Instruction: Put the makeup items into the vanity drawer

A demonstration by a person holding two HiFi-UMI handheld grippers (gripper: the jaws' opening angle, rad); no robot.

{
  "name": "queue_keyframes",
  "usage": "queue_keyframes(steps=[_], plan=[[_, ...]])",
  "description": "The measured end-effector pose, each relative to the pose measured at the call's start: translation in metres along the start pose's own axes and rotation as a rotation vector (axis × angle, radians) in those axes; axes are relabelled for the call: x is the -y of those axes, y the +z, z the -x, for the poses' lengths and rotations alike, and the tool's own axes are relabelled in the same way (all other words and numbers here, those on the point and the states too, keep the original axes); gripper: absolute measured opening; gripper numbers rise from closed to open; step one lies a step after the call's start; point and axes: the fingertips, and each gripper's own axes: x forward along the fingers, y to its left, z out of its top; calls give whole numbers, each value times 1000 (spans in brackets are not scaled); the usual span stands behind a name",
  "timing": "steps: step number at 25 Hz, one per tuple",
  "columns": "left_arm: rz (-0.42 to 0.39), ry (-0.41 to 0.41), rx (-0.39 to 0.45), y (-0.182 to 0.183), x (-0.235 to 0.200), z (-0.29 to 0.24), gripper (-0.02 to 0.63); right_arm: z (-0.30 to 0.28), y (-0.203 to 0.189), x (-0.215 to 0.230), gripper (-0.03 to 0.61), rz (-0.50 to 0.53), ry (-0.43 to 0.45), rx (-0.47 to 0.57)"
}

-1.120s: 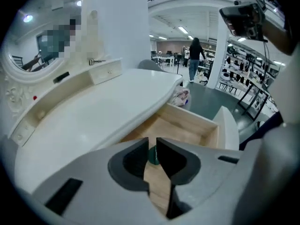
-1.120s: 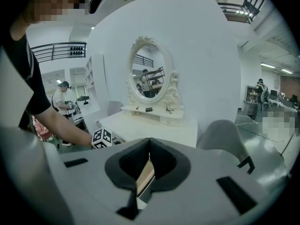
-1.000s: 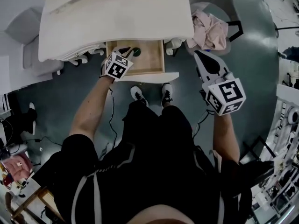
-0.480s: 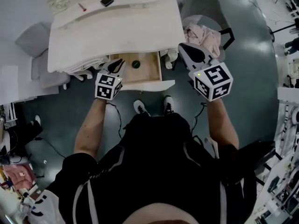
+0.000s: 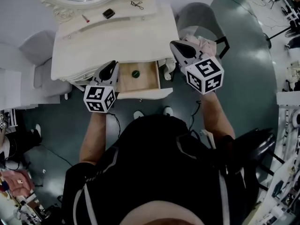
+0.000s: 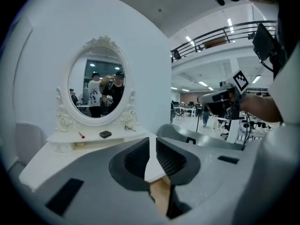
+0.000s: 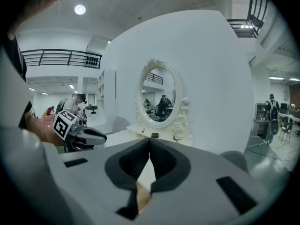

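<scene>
Vanity drawer point(image 5: 149, 81) open: my left gripper point(image 5: 111, 65), fingers a slit apart and empty, hovers just off its left edge, having drawn back from inside a second ago. My right gripper point(image 5: 176, 46), fingers clenched on nothing, hangs right. One green round item point(image 5: 135, 73) lies inside. Farther, a red stick point(image 5: 85, 18) and a black compact point(image 5: 108, 13) lie on the surface point(image 5: 117, 36).

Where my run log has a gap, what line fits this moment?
drawer: open | green item: inside | left gripper: empty, jaws slightly apart | right gripper: empty, shut
</scene>
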Motion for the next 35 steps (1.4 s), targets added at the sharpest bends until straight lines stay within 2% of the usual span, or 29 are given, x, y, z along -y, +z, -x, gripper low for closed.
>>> queue_keyframes(steps=[7, 14, 19, 24, 35], plan=[[8, -16, 117, 54, 9, 17, 32, -8, 27, -2, 6, 31, 11, 41], [19, 25, 234, 99, 7, 37, 6, -12, 46, -2, 6, 53, 17, 63], [29, 61, 242, 108, 0, 43, 5, -12, 54, 2, 6, 36, 10, 75], [64, 52, 263, 113, 0, 48, 5, -14, 58, 2, 5, 37, 2, 81], [-37, 75, 256, 124, 7, 55, 5, -13, 59, -6, 5, 79, 0, 58]])
